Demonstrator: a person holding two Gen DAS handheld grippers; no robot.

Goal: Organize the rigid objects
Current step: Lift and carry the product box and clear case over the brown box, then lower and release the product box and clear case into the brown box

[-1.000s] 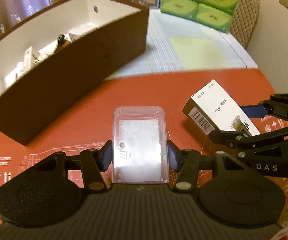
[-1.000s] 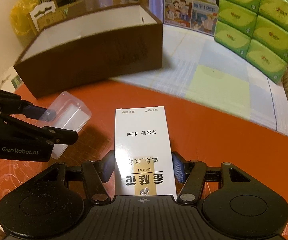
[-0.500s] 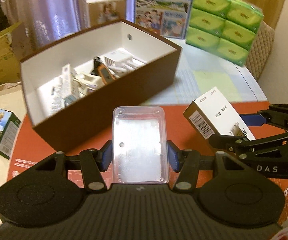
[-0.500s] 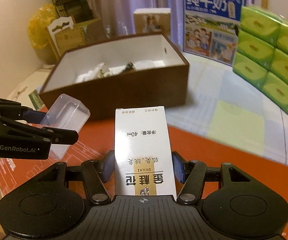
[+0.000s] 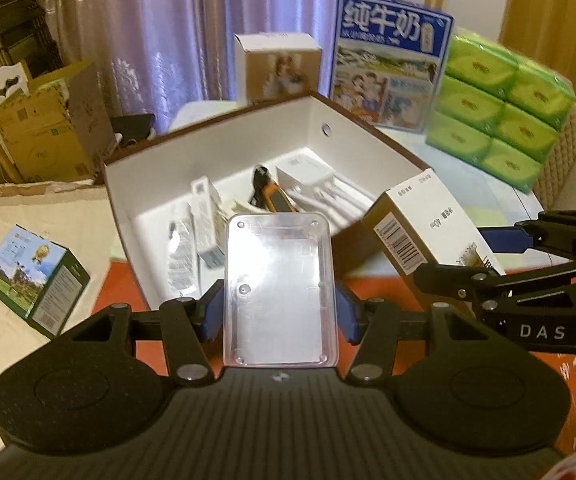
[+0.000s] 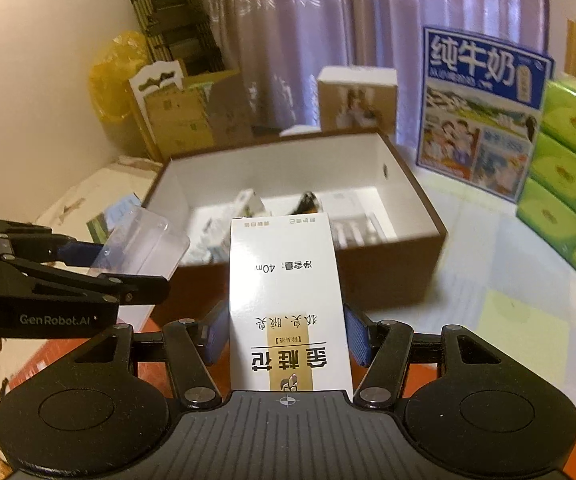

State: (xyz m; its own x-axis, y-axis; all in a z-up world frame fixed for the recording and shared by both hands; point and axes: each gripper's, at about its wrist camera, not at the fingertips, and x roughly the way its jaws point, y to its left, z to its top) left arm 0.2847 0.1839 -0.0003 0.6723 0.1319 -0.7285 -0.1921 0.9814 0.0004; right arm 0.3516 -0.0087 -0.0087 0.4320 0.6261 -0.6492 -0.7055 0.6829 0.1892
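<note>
My left gripper (image 5: 280,314) is shut on a clear plastic case (image 5: 279,280), held in the air just before the near wall of the brown storage box (image 5: 391,152). My right gripper (image 6: 286,334) is shut on a white carton with Chinese print (image 6: 288,280), also held up in front of the box (image 6: 411,276). The box has white inner walls and holds several small items, among them an orange-and-black tool (image 5: 274,196). The right gripper with its carton (image 5: 427,228) shows at the right of the left wrist view. The left gripper with the case (image 6: 140,240) shows at the left of the right wrist view.
The box stands on a table partly covered by an orange sheet (image 5: 128,280). Behind it are a blue milk carton box (image 5: 387,64), a small picture box (image 5: 278,66) and stacked green tissue packs (image 5: 499,104). Cardboard boxes (image 5: 44,136) and a printed box (image 5: 34,280) lie left.
Both grippers have risen with their objects and come closer to the storage box, so its inside now shows from above. Both grips are unchanged.
</note>
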